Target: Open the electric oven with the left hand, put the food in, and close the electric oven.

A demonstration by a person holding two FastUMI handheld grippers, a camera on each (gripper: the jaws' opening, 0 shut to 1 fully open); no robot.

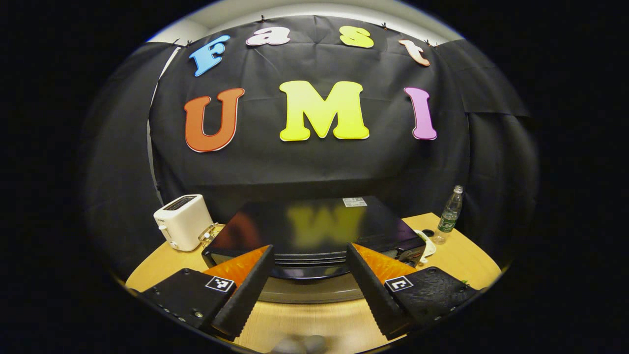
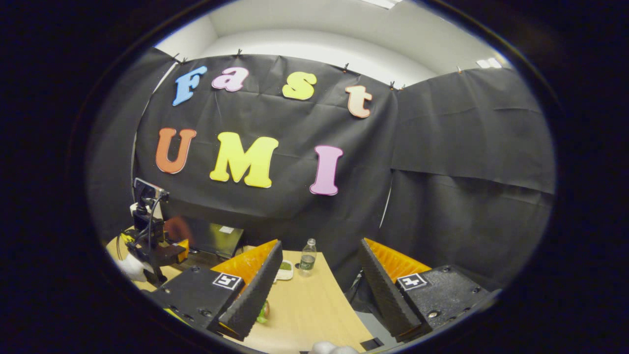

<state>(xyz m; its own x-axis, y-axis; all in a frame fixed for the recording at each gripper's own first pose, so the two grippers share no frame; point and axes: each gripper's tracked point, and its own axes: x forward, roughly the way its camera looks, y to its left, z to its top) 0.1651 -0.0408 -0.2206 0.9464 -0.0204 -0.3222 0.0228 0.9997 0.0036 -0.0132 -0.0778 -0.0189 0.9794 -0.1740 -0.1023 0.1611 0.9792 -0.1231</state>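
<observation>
Centrally, lower half of the left gripper view: glossy black box-shaped electric oven point(image 1: 314, 231) on a light wooden table point(image 1: 304, 319), door closed. Left gripper point(image 1: 308, 282) spread, empty, straddling the oven front. White toaster point(image 1: 183, 222) at left; clear plastic bottle point(image 1: 449, 215) at right. Right gripper point(image 2: 317, 290) spread, empty.

We see black cloth point(image 2: 442, 162) draped as the booth's wall, clipped along its top edge. Above it runs a white wall point(image 2: 314, 49) and ceiling with a bright light panel point(image 2: 484, 63). Below stands a light wooden table point(image 2: 304, 305).
</observation>
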